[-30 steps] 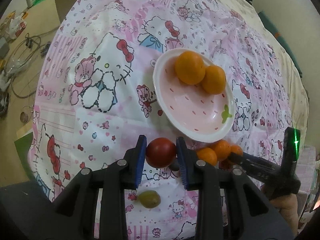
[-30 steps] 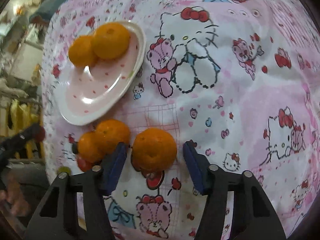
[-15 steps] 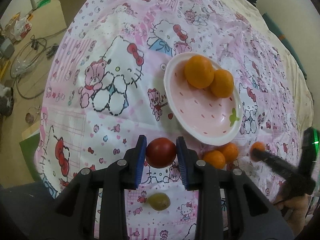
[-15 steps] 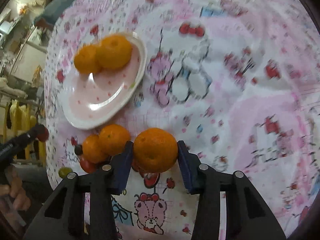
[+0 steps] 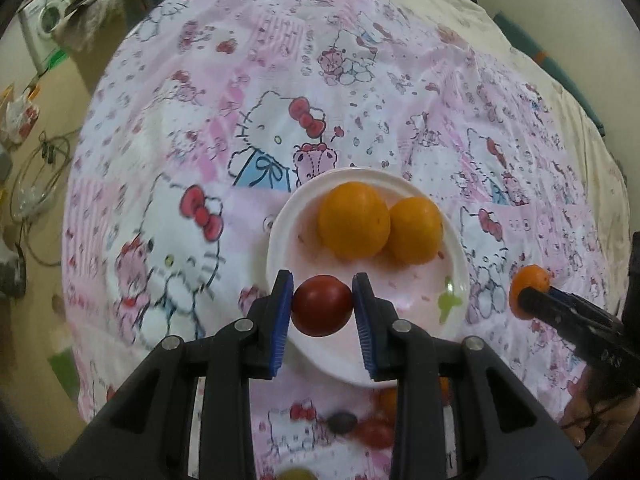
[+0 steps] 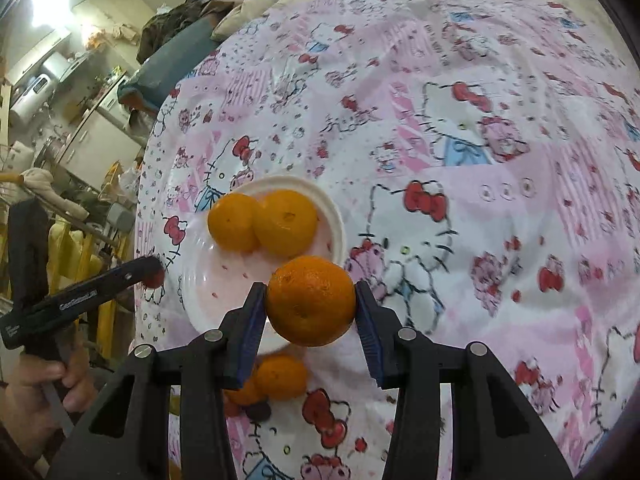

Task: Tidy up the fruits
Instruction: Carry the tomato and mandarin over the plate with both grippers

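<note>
My left gripper (image 5: 323,311) is shut on a red tomato (image 5: 322,310) and holds it above the near edge of the pink plate (image 5: 416,292). Two oranges (image 5: 354,224) lie at the plate's far side. My right gripper (image 6: 311,307) is shut on an orange (image 6: 310,300) and holds it above the plate's (image 6: 208,280) right rim. The same two oranges (image 6: 260,224) show on the plate in the right wrist view. The right gripper also shows in the left wrist view (image 5: 532,292), with its orange.
The plate sits on a Hello Kitty sheet (image 5: 192,208). Loose oranges (image 6: 276,376), a dark fruit (image 5: 342,422), a red fruit (image 5: 374,434) and a green fruit (image 5: 294,474) lie near the front. Floor clutter and cables (image 5: 36,184) lie left.
Both grippers have lifted and moved forward over the plate, each keeping its fruit. The right gripper closed on its orange one second ago. The loose fruits have dropped behind, below the fingers.
</note>
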